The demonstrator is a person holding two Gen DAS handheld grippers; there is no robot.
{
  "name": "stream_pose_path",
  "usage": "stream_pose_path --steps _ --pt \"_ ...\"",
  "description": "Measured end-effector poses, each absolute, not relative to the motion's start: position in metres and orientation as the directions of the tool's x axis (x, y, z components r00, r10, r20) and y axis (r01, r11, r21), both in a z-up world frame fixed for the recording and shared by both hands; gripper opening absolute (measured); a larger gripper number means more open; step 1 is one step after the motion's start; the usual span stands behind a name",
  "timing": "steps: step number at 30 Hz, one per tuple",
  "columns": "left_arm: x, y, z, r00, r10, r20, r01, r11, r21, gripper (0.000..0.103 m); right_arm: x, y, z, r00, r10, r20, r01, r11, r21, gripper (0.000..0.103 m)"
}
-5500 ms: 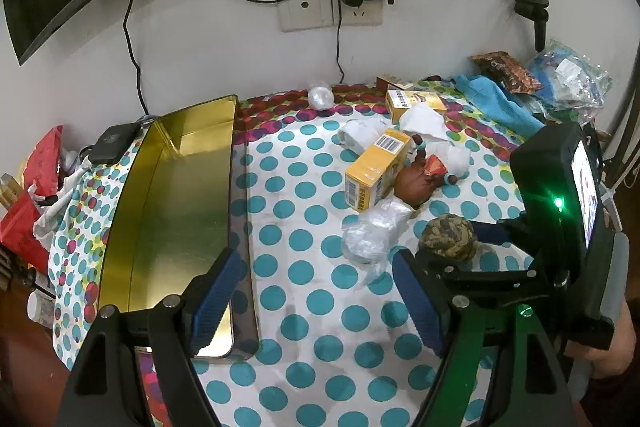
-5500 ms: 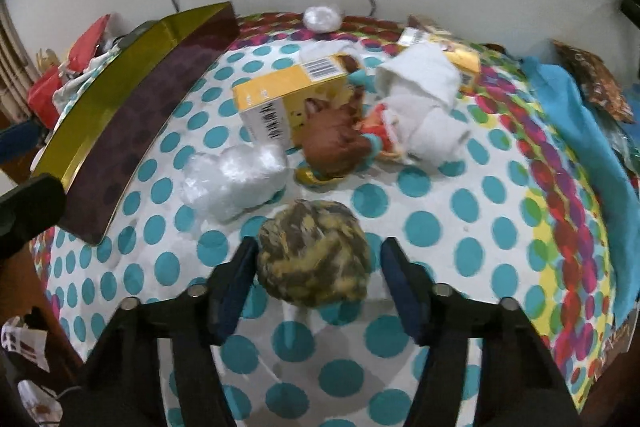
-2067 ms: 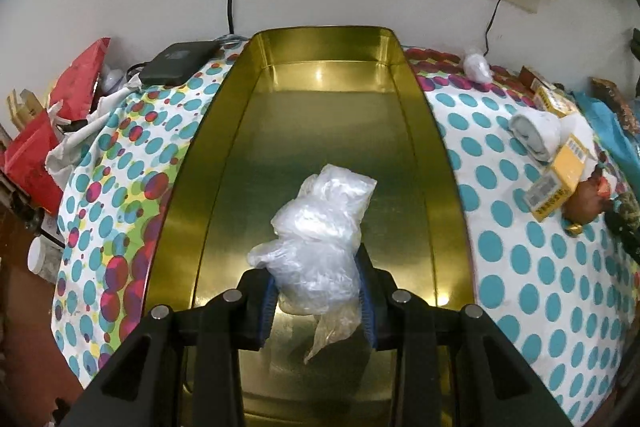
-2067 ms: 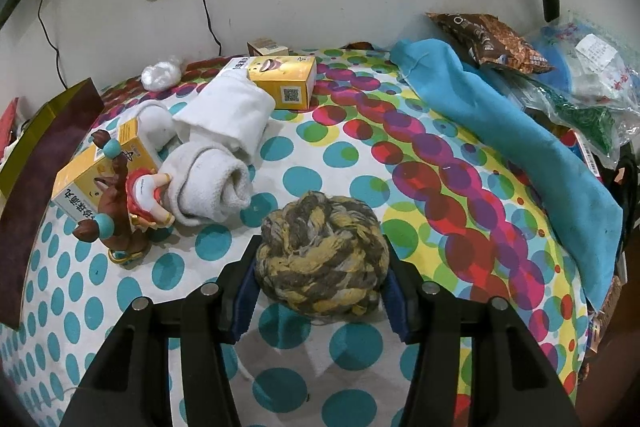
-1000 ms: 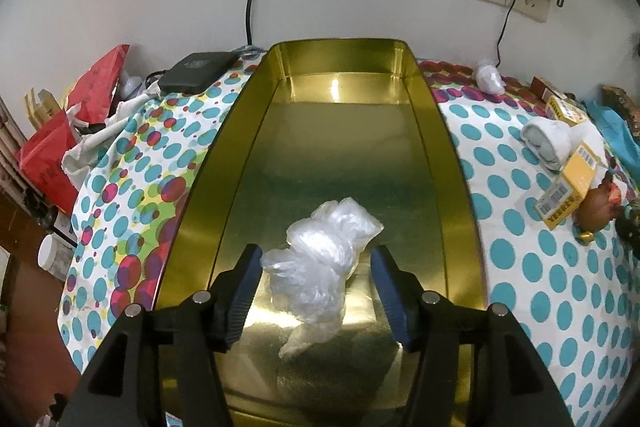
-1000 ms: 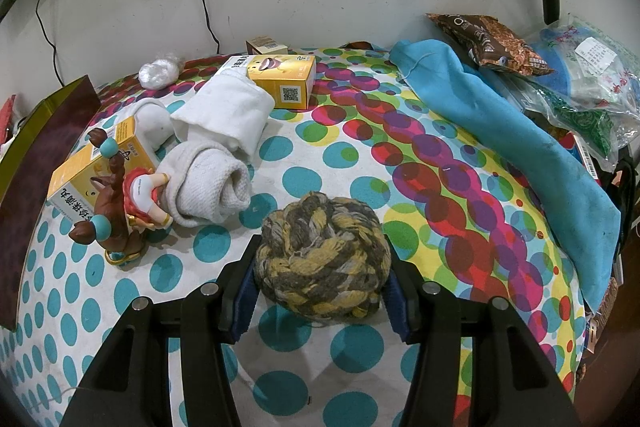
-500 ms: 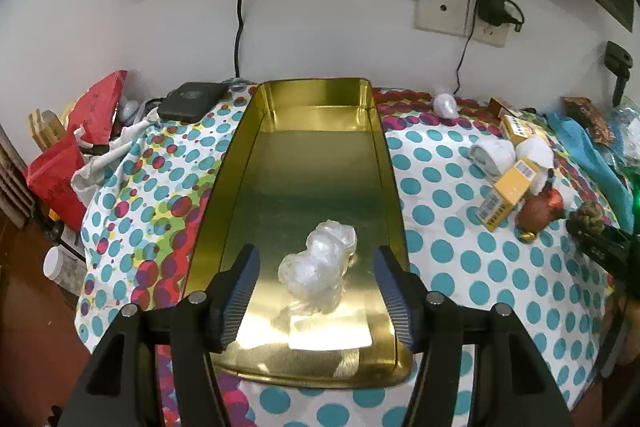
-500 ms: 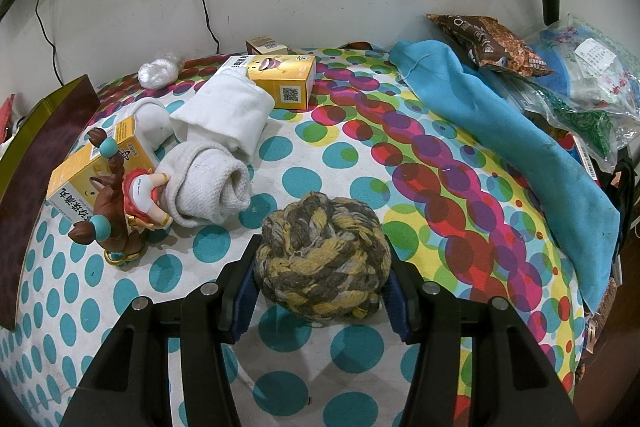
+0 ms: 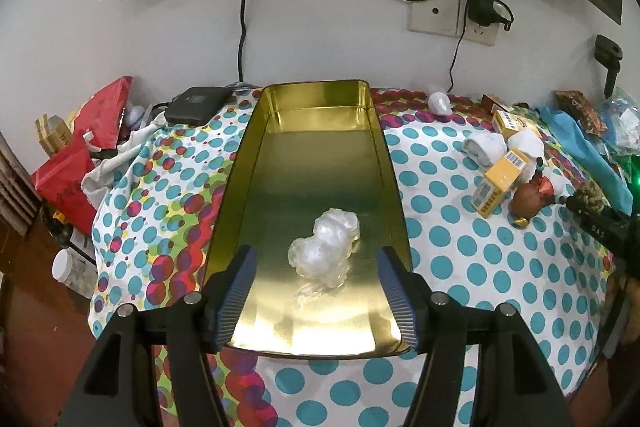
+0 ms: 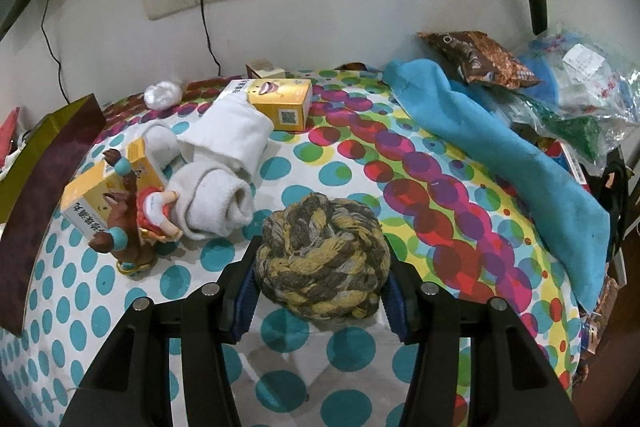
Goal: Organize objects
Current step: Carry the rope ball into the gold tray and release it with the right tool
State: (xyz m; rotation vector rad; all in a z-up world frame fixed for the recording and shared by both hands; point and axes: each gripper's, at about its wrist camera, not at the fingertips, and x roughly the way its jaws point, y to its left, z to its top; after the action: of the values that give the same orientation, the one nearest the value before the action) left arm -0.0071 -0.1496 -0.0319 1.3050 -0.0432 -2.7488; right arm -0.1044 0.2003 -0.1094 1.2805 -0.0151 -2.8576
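A long gold tray (image 9: 386,163) lies on the dotted tablecloth; its edge shows in the right wrist view (image 10: 52,119). A crumpled clear plastic bag (image 9: 326,247) rests inside it. My left gripper (image 9: 316,291) is open and empty, above the tray's near end, behind the bag. My right gripper (image 10: 322,287) is shut on a yellow-grey rope ball (image 10: 322,279), held just above the cloth; the ball also shows at the far right of the left wrist view (image 9: 591,195).
A brown toy figure (image 10: 132,223), two yellow boxes (image 10: 280,101) (image 10: 108,191), rolled white socks (image 10: 212,199) and a white wad (image 10: 162,94) lie left of the ball. A blue cloth (image 10: 500,147) and snack bags (image 10: 476,61) lie right. A black device (image 9: 198,103) sits beyond the tray.
My left gripper let go of the plastic bag in the tray, opened wide and drew back and up. My right gripper holds the rope ball nearly still.
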Motion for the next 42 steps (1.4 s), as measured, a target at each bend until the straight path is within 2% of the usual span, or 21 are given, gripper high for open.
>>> stream_pose_path --steps 6,12,19,31,42 --pt "-0.002 -0.154 -0.035 -0.625 -0.086 -0.776 0.083 -0.996 0.044 0.065 -0.106 0.176 -0.068 -0.716 -0.076 -0.694 0.089 -0.996 0.017 0.05" --pt "0.001 -0.155 -0.032 -0.629 -0.097 -0.771 0.088 -0.995 0.054 0.065 -0.115 0.105 -0.024 -0.712 -0.266 -0.65 0.307 -0.95 0.052 0.05" --pt "0.006 -0.172 -0.026 -0.636 -0.126 -0.761 0.117 -0.991 0.066 0.065 -0.134 0.004 -0.014 -0.599 -0.426 -0.678 0.537 -0.842 0.055 0.05" --pt "0.012 -0.199 -0.031 -0.631 -0.144 -0.762 0.166 -0.985 0.049 0.065 -0.161 -0.1 -0.067 -0.454 -0.396 -0.798 0.641 -0.767 0.017 0.05" --pt "0.005 -0.21 -0.041 -0.61 -0.132 -0.782 0.177 -0.984 0.028 0.065 -0.172 -0.123 -0.096 -0.397 -0.343 -0.852 0.654 -0.756 0.0 0.05"
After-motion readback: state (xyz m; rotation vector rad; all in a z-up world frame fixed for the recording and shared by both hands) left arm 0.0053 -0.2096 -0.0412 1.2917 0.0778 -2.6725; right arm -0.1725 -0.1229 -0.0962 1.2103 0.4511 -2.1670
